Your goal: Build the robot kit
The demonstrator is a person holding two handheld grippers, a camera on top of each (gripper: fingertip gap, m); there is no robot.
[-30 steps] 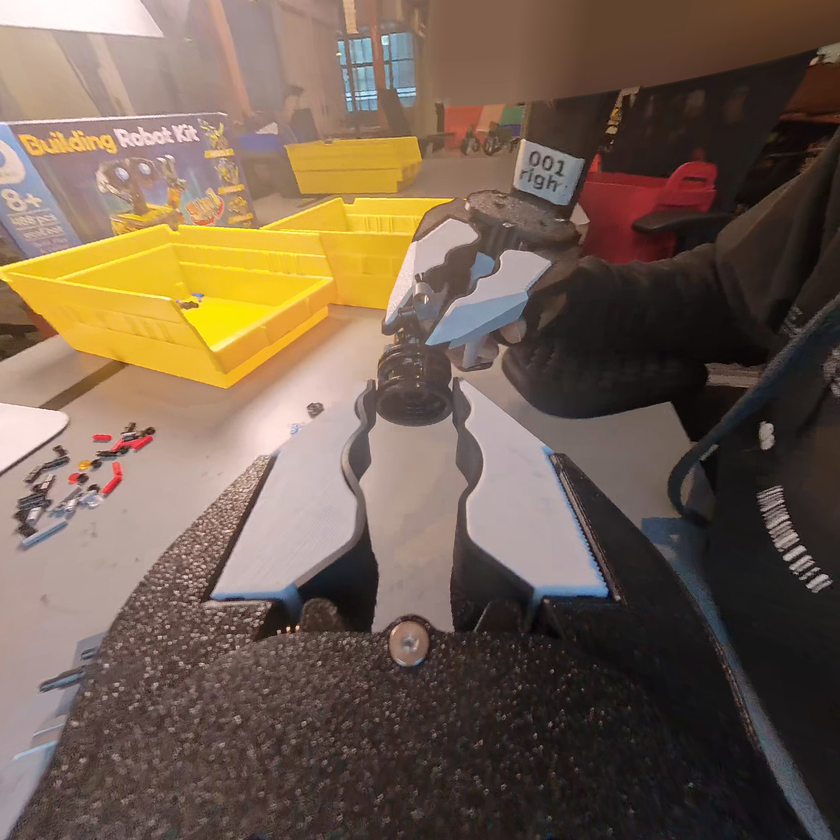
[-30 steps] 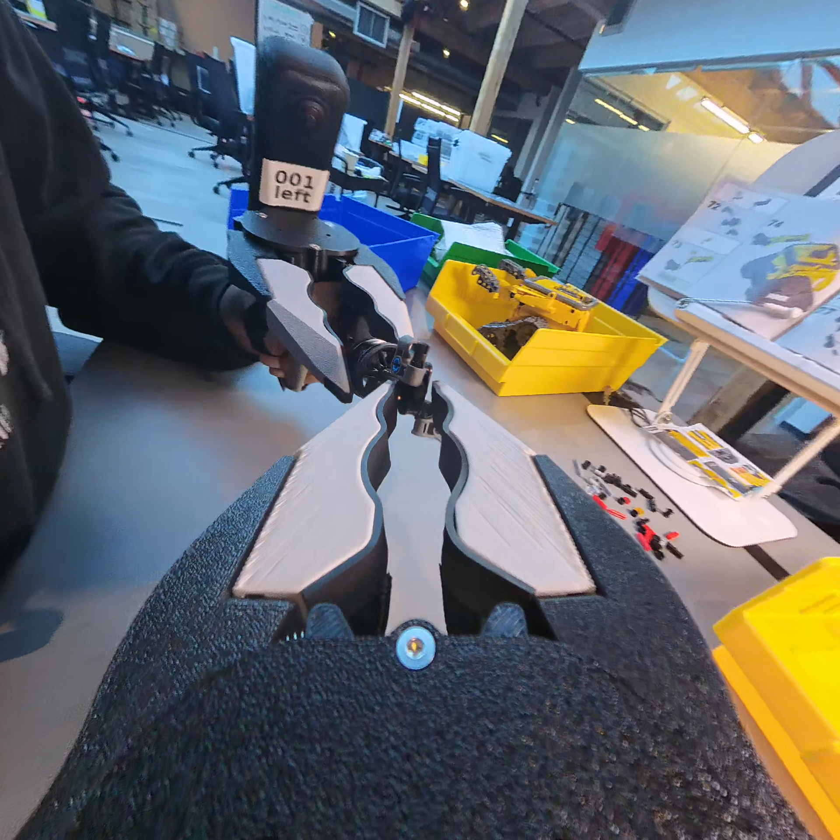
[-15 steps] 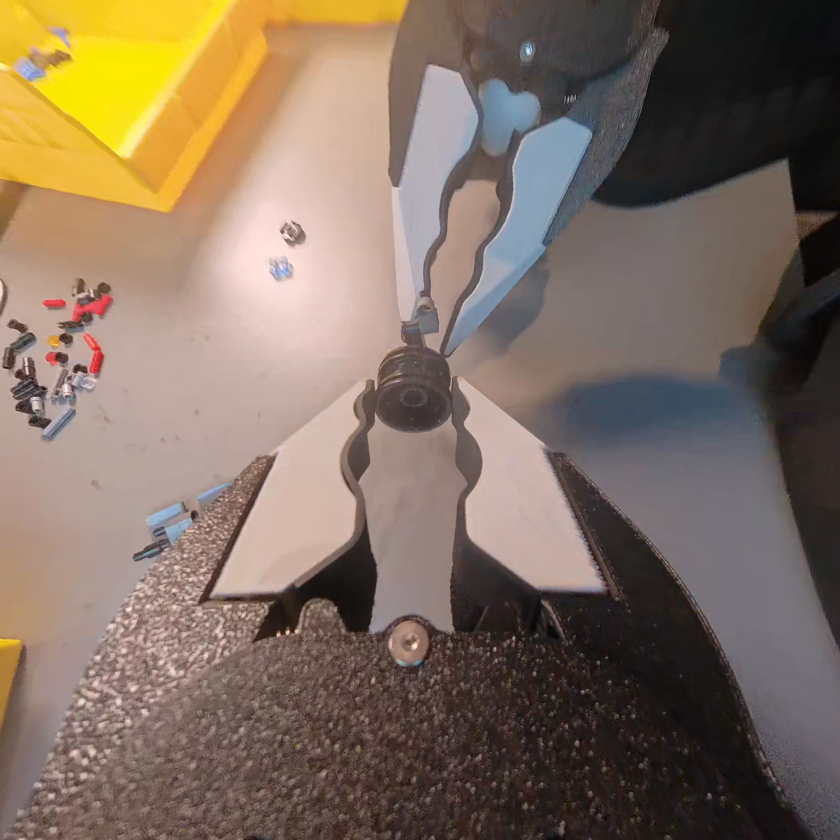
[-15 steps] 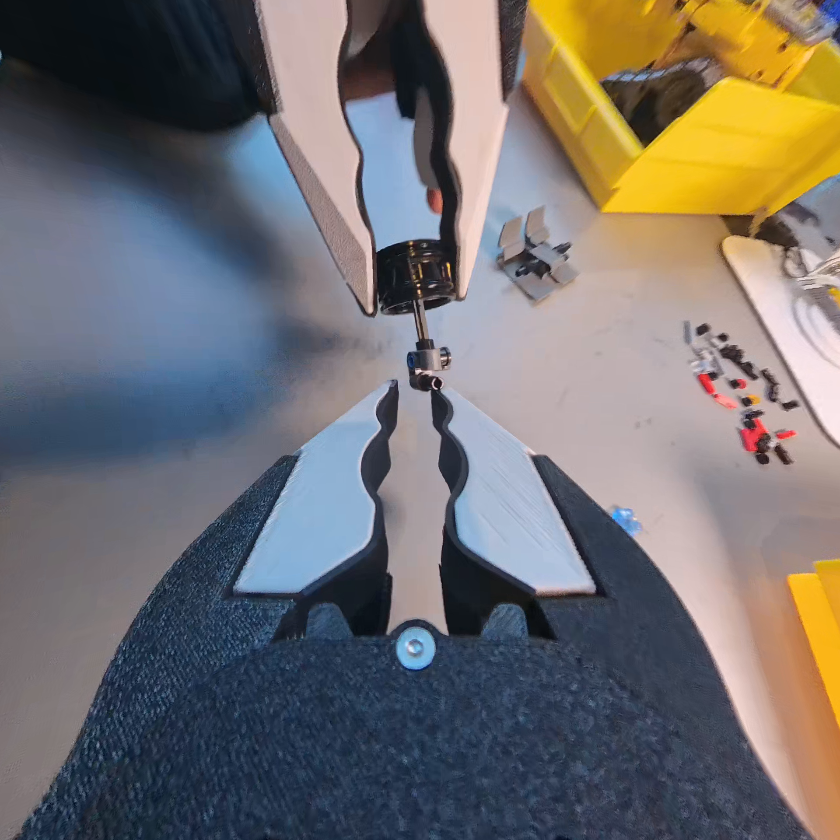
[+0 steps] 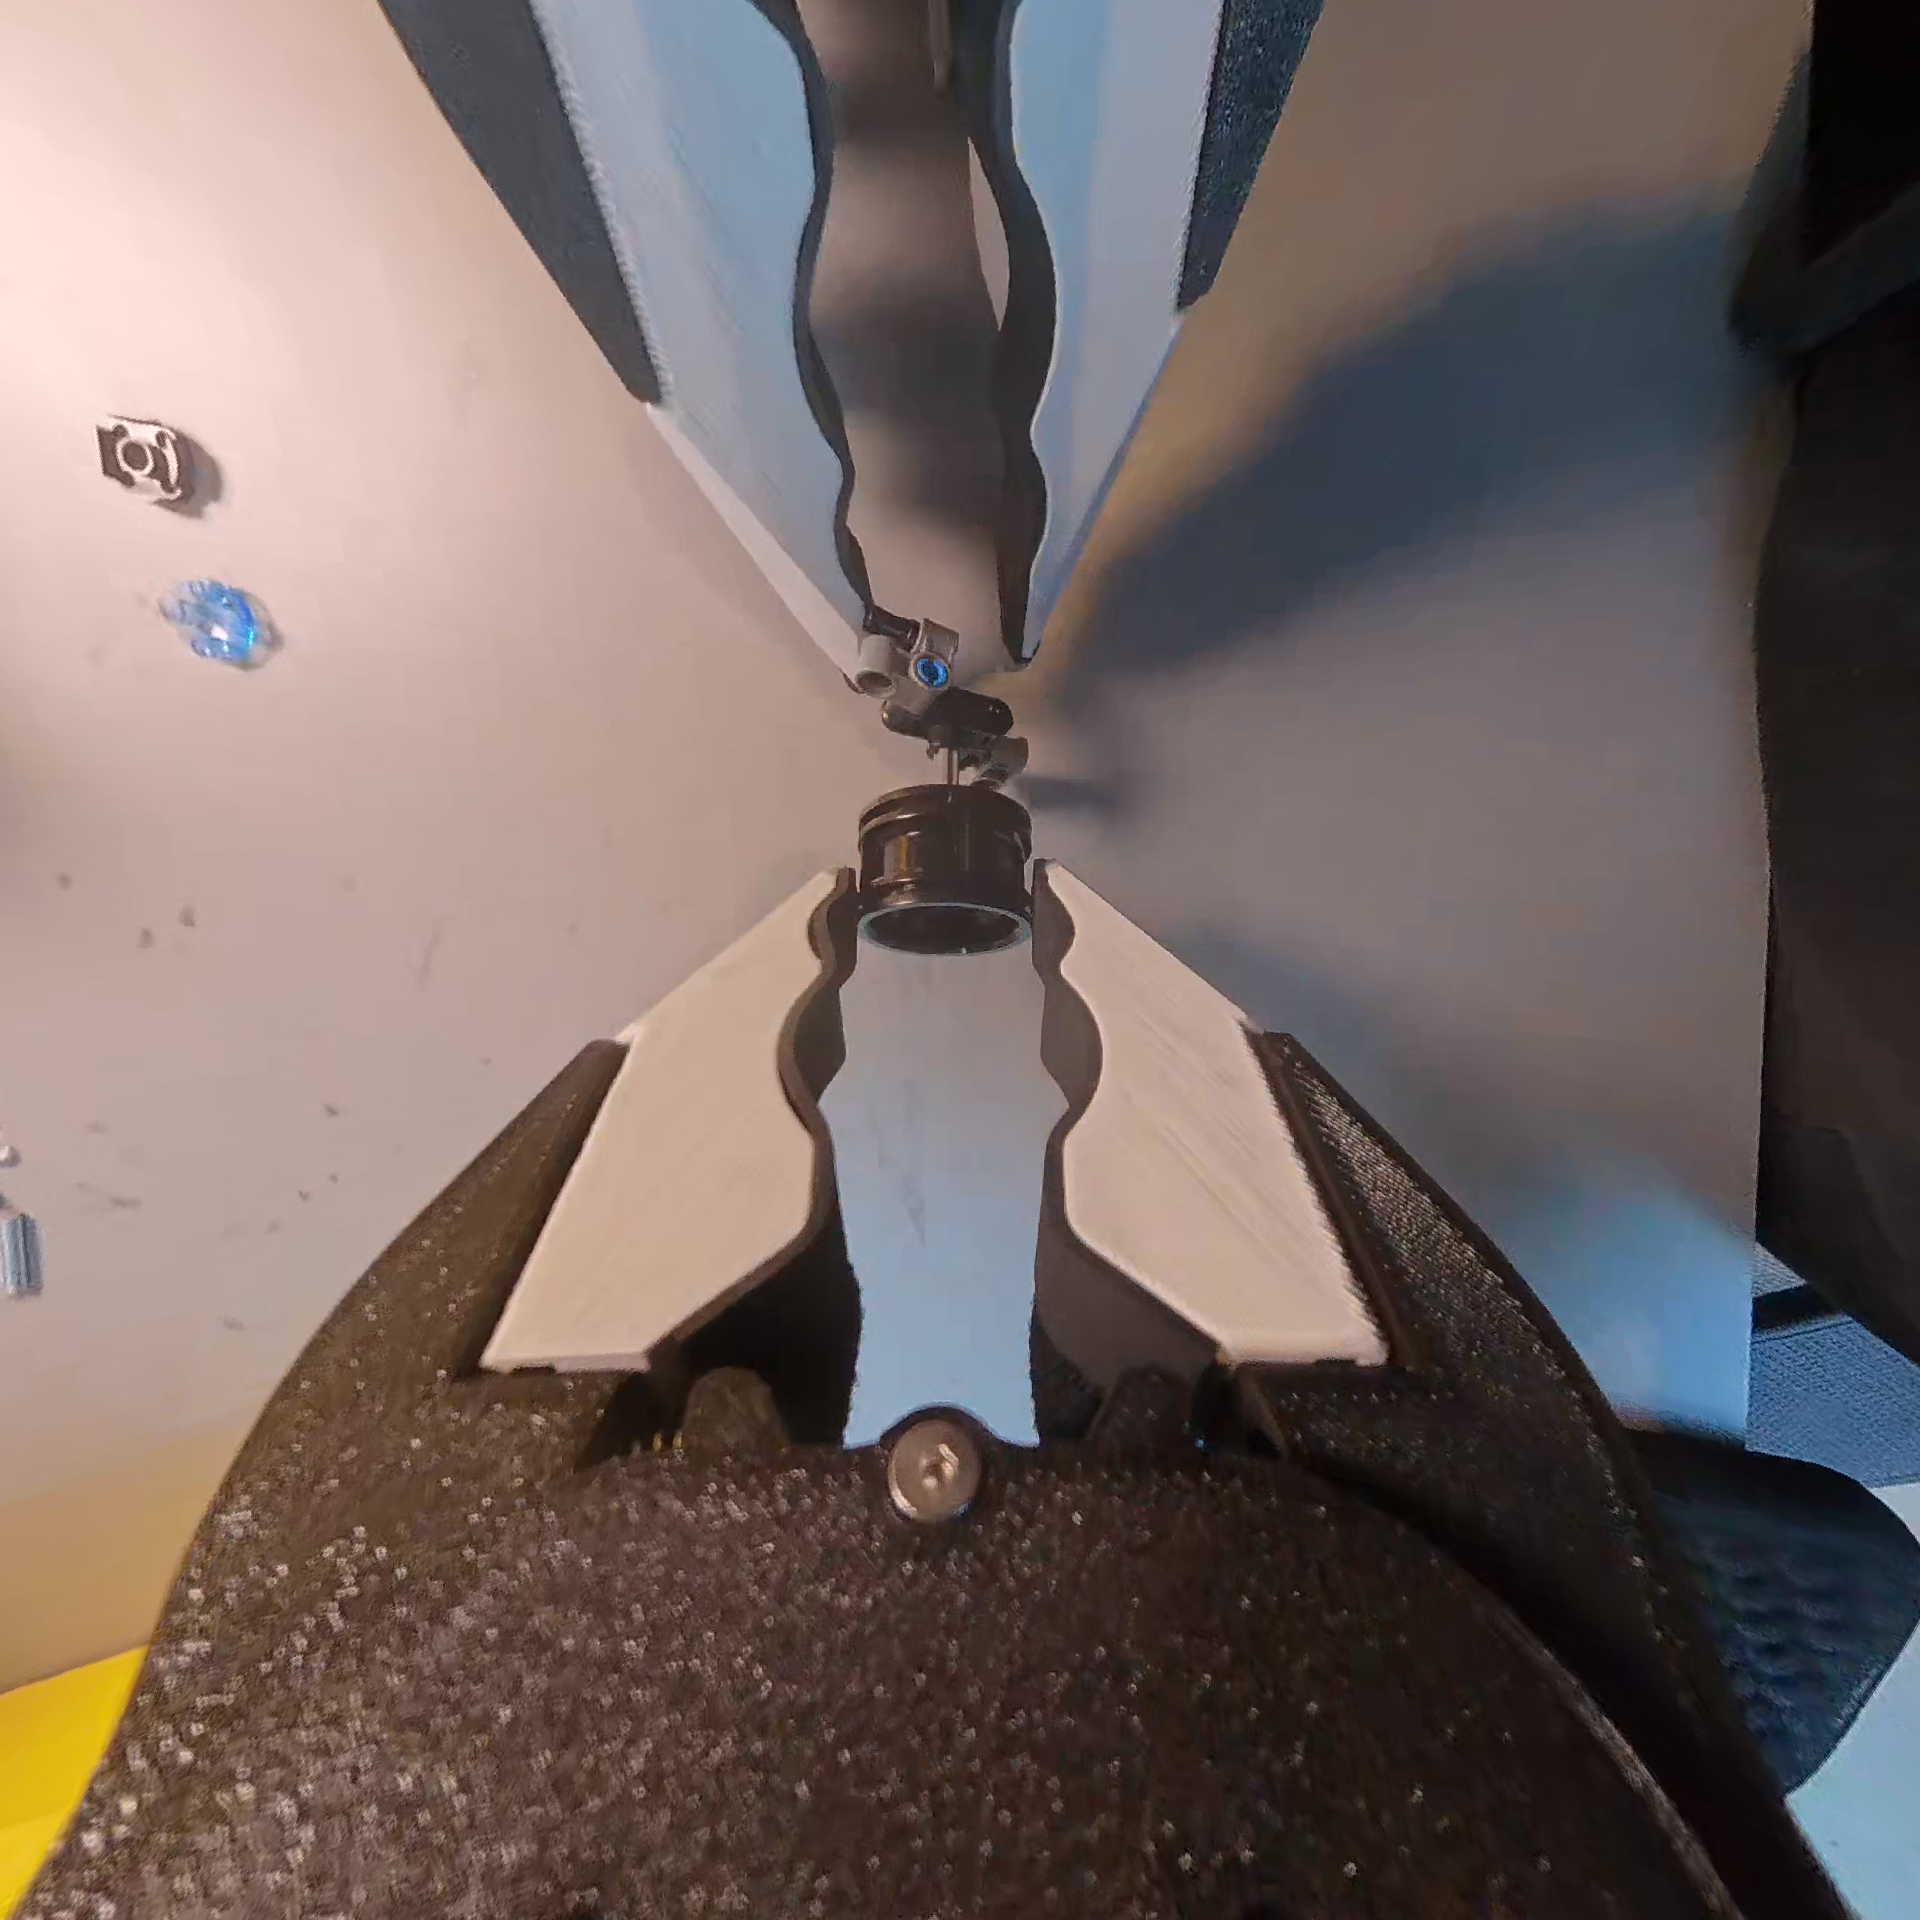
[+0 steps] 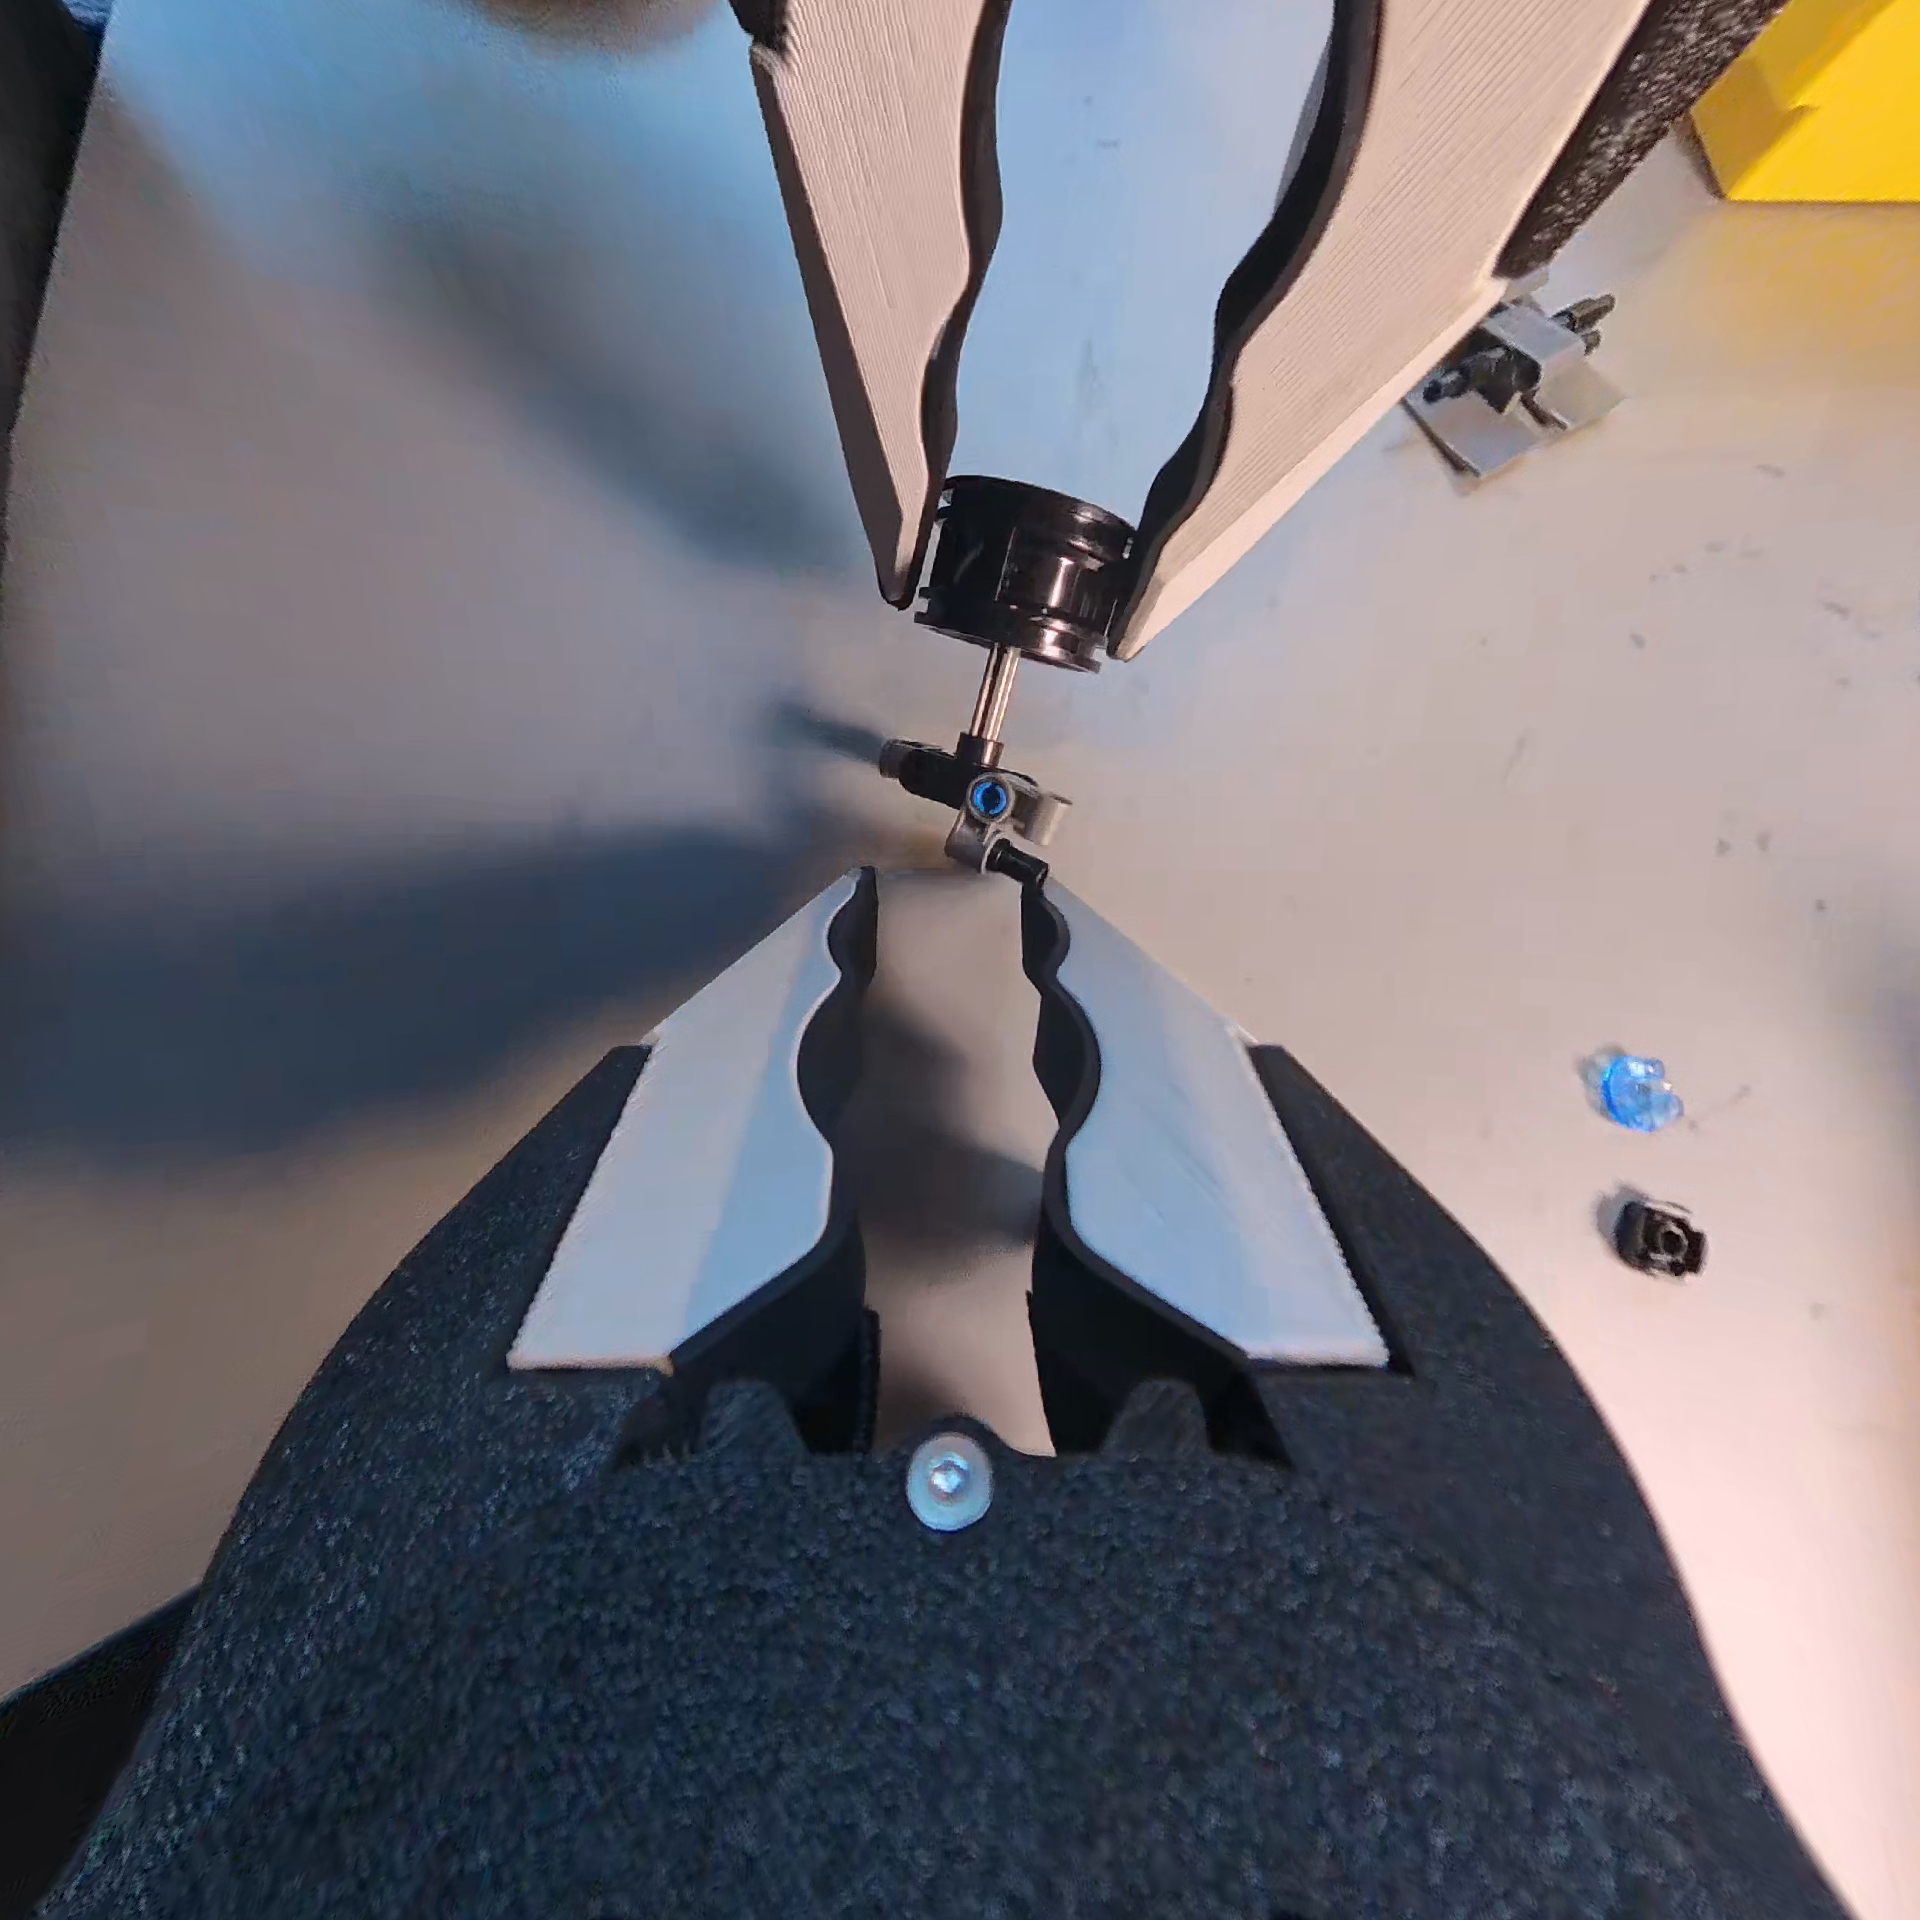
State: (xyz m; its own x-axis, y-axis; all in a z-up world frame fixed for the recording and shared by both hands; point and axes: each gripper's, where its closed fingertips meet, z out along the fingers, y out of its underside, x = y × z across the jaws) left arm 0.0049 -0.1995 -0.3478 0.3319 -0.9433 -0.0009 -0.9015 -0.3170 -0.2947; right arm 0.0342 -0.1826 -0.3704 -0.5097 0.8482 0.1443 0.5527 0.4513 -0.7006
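1. Left gripper (image 5: 945,883) clamped on black wheel hub (image 5: 943,878) above desk (image 5: 416,831).
2. Right gripper (image 6: 951,883), tips apart, only brushes grey connector (image 6: 987,805) on hub's axle.
3. Best kept coaxial w/ hub, steady pressure, no twisting.

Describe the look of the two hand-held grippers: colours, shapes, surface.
Both match. The left hand-held gripper has two long pale grey fingers with a ribbed surface, tapering to the tips, each lined inside with a wavy black pad. The body is rough, speckled black, with one silver screw at its centre. The right hand-held gripper looks the same, screw included. No cables show.
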